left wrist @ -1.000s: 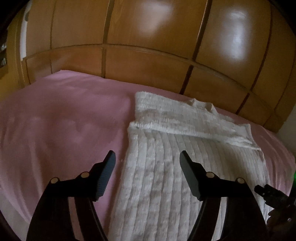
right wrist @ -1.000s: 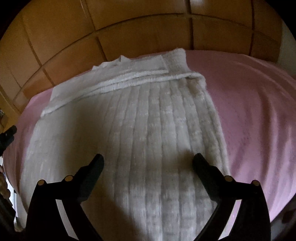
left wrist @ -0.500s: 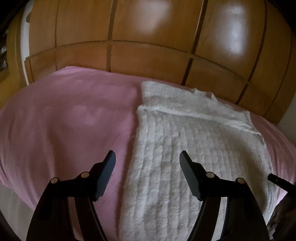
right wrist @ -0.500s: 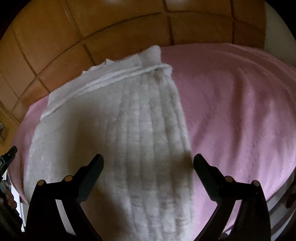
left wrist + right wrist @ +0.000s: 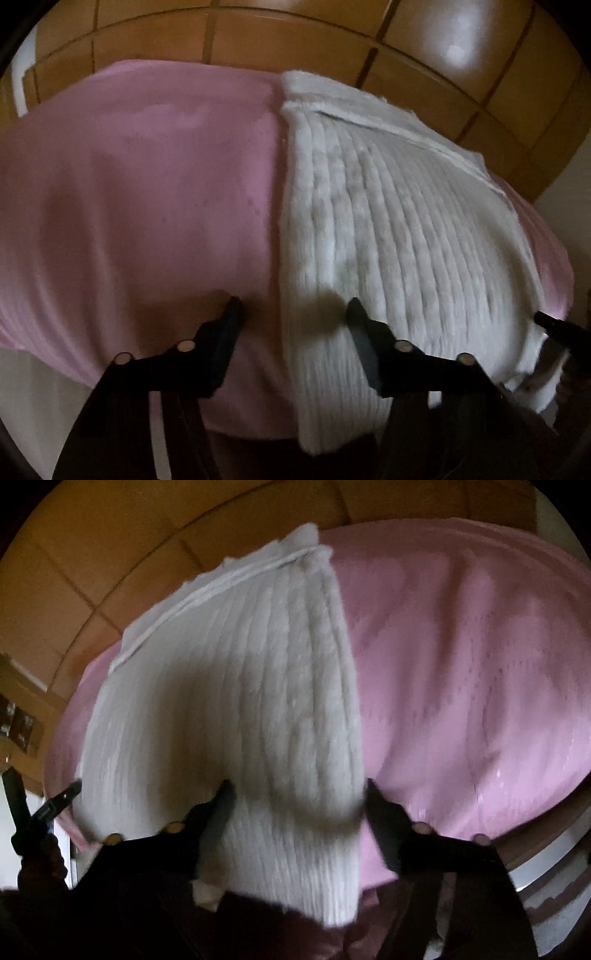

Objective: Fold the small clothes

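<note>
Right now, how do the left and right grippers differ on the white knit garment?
The left gripper straddles the left edge of the white knit garment, one finger over the pink sheet; the right gripper has knit filling its gap at the right edge. The left gap looks narrower than the right. Both sit near the hem, jaws having just been closing.

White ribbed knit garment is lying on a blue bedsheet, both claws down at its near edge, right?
Not blue: the bedsheet is pink, as the left wrist view shows. The white ribbed knit garment does lie on it, with the left claw and right claw at its near edge.
</note>
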{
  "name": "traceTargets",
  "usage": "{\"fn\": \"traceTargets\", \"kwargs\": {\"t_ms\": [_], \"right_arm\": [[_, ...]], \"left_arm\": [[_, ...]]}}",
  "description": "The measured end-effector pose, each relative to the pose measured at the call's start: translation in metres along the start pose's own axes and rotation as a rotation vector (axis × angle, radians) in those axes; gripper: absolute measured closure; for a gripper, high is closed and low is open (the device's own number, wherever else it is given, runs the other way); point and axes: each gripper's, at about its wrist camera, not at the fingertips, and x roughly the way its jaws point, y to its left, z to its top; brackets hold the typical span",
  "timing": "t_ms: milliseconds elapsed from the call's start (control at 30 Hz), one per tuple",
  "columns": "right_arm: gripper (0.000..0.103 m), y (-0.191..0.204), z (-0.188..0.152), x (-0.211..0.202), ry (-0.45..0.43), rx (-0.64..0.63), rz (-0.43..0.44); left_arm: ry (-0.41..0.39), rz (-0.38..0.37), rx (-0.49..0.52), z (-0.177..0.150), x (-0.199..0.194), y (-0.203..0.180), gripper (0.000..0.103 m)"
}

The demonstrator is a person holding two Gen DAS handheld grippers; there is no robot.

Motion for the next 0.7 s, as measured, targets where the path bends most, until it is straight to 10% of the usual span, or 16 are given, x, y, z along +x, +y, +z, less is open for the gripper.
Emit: {"fn": "traceTargets", "kwargs": {"t_ms": [167, 467, 700], "right_arm": [[0.089, 0.009, -0.006, 0.002, 0.059, -0.07, 0.013], [0.091, 0.025, 0.04, -0.03, -0.057, -0.015, 0.259], [0.092, 0.015, 0.118, 0.003, -0.131, 0.122, 0.289]], "left_arm": [[0.028, -0.062, 0.025, -0.013, -0.005, -0.004, 0.096], [-0.033, -0.308, -0.153, 0.021, -0.029, 0.019, 0.099], [-0.066, -0.323, -0.186, 0.095, 0.006, 0.008, 0.099]]}}
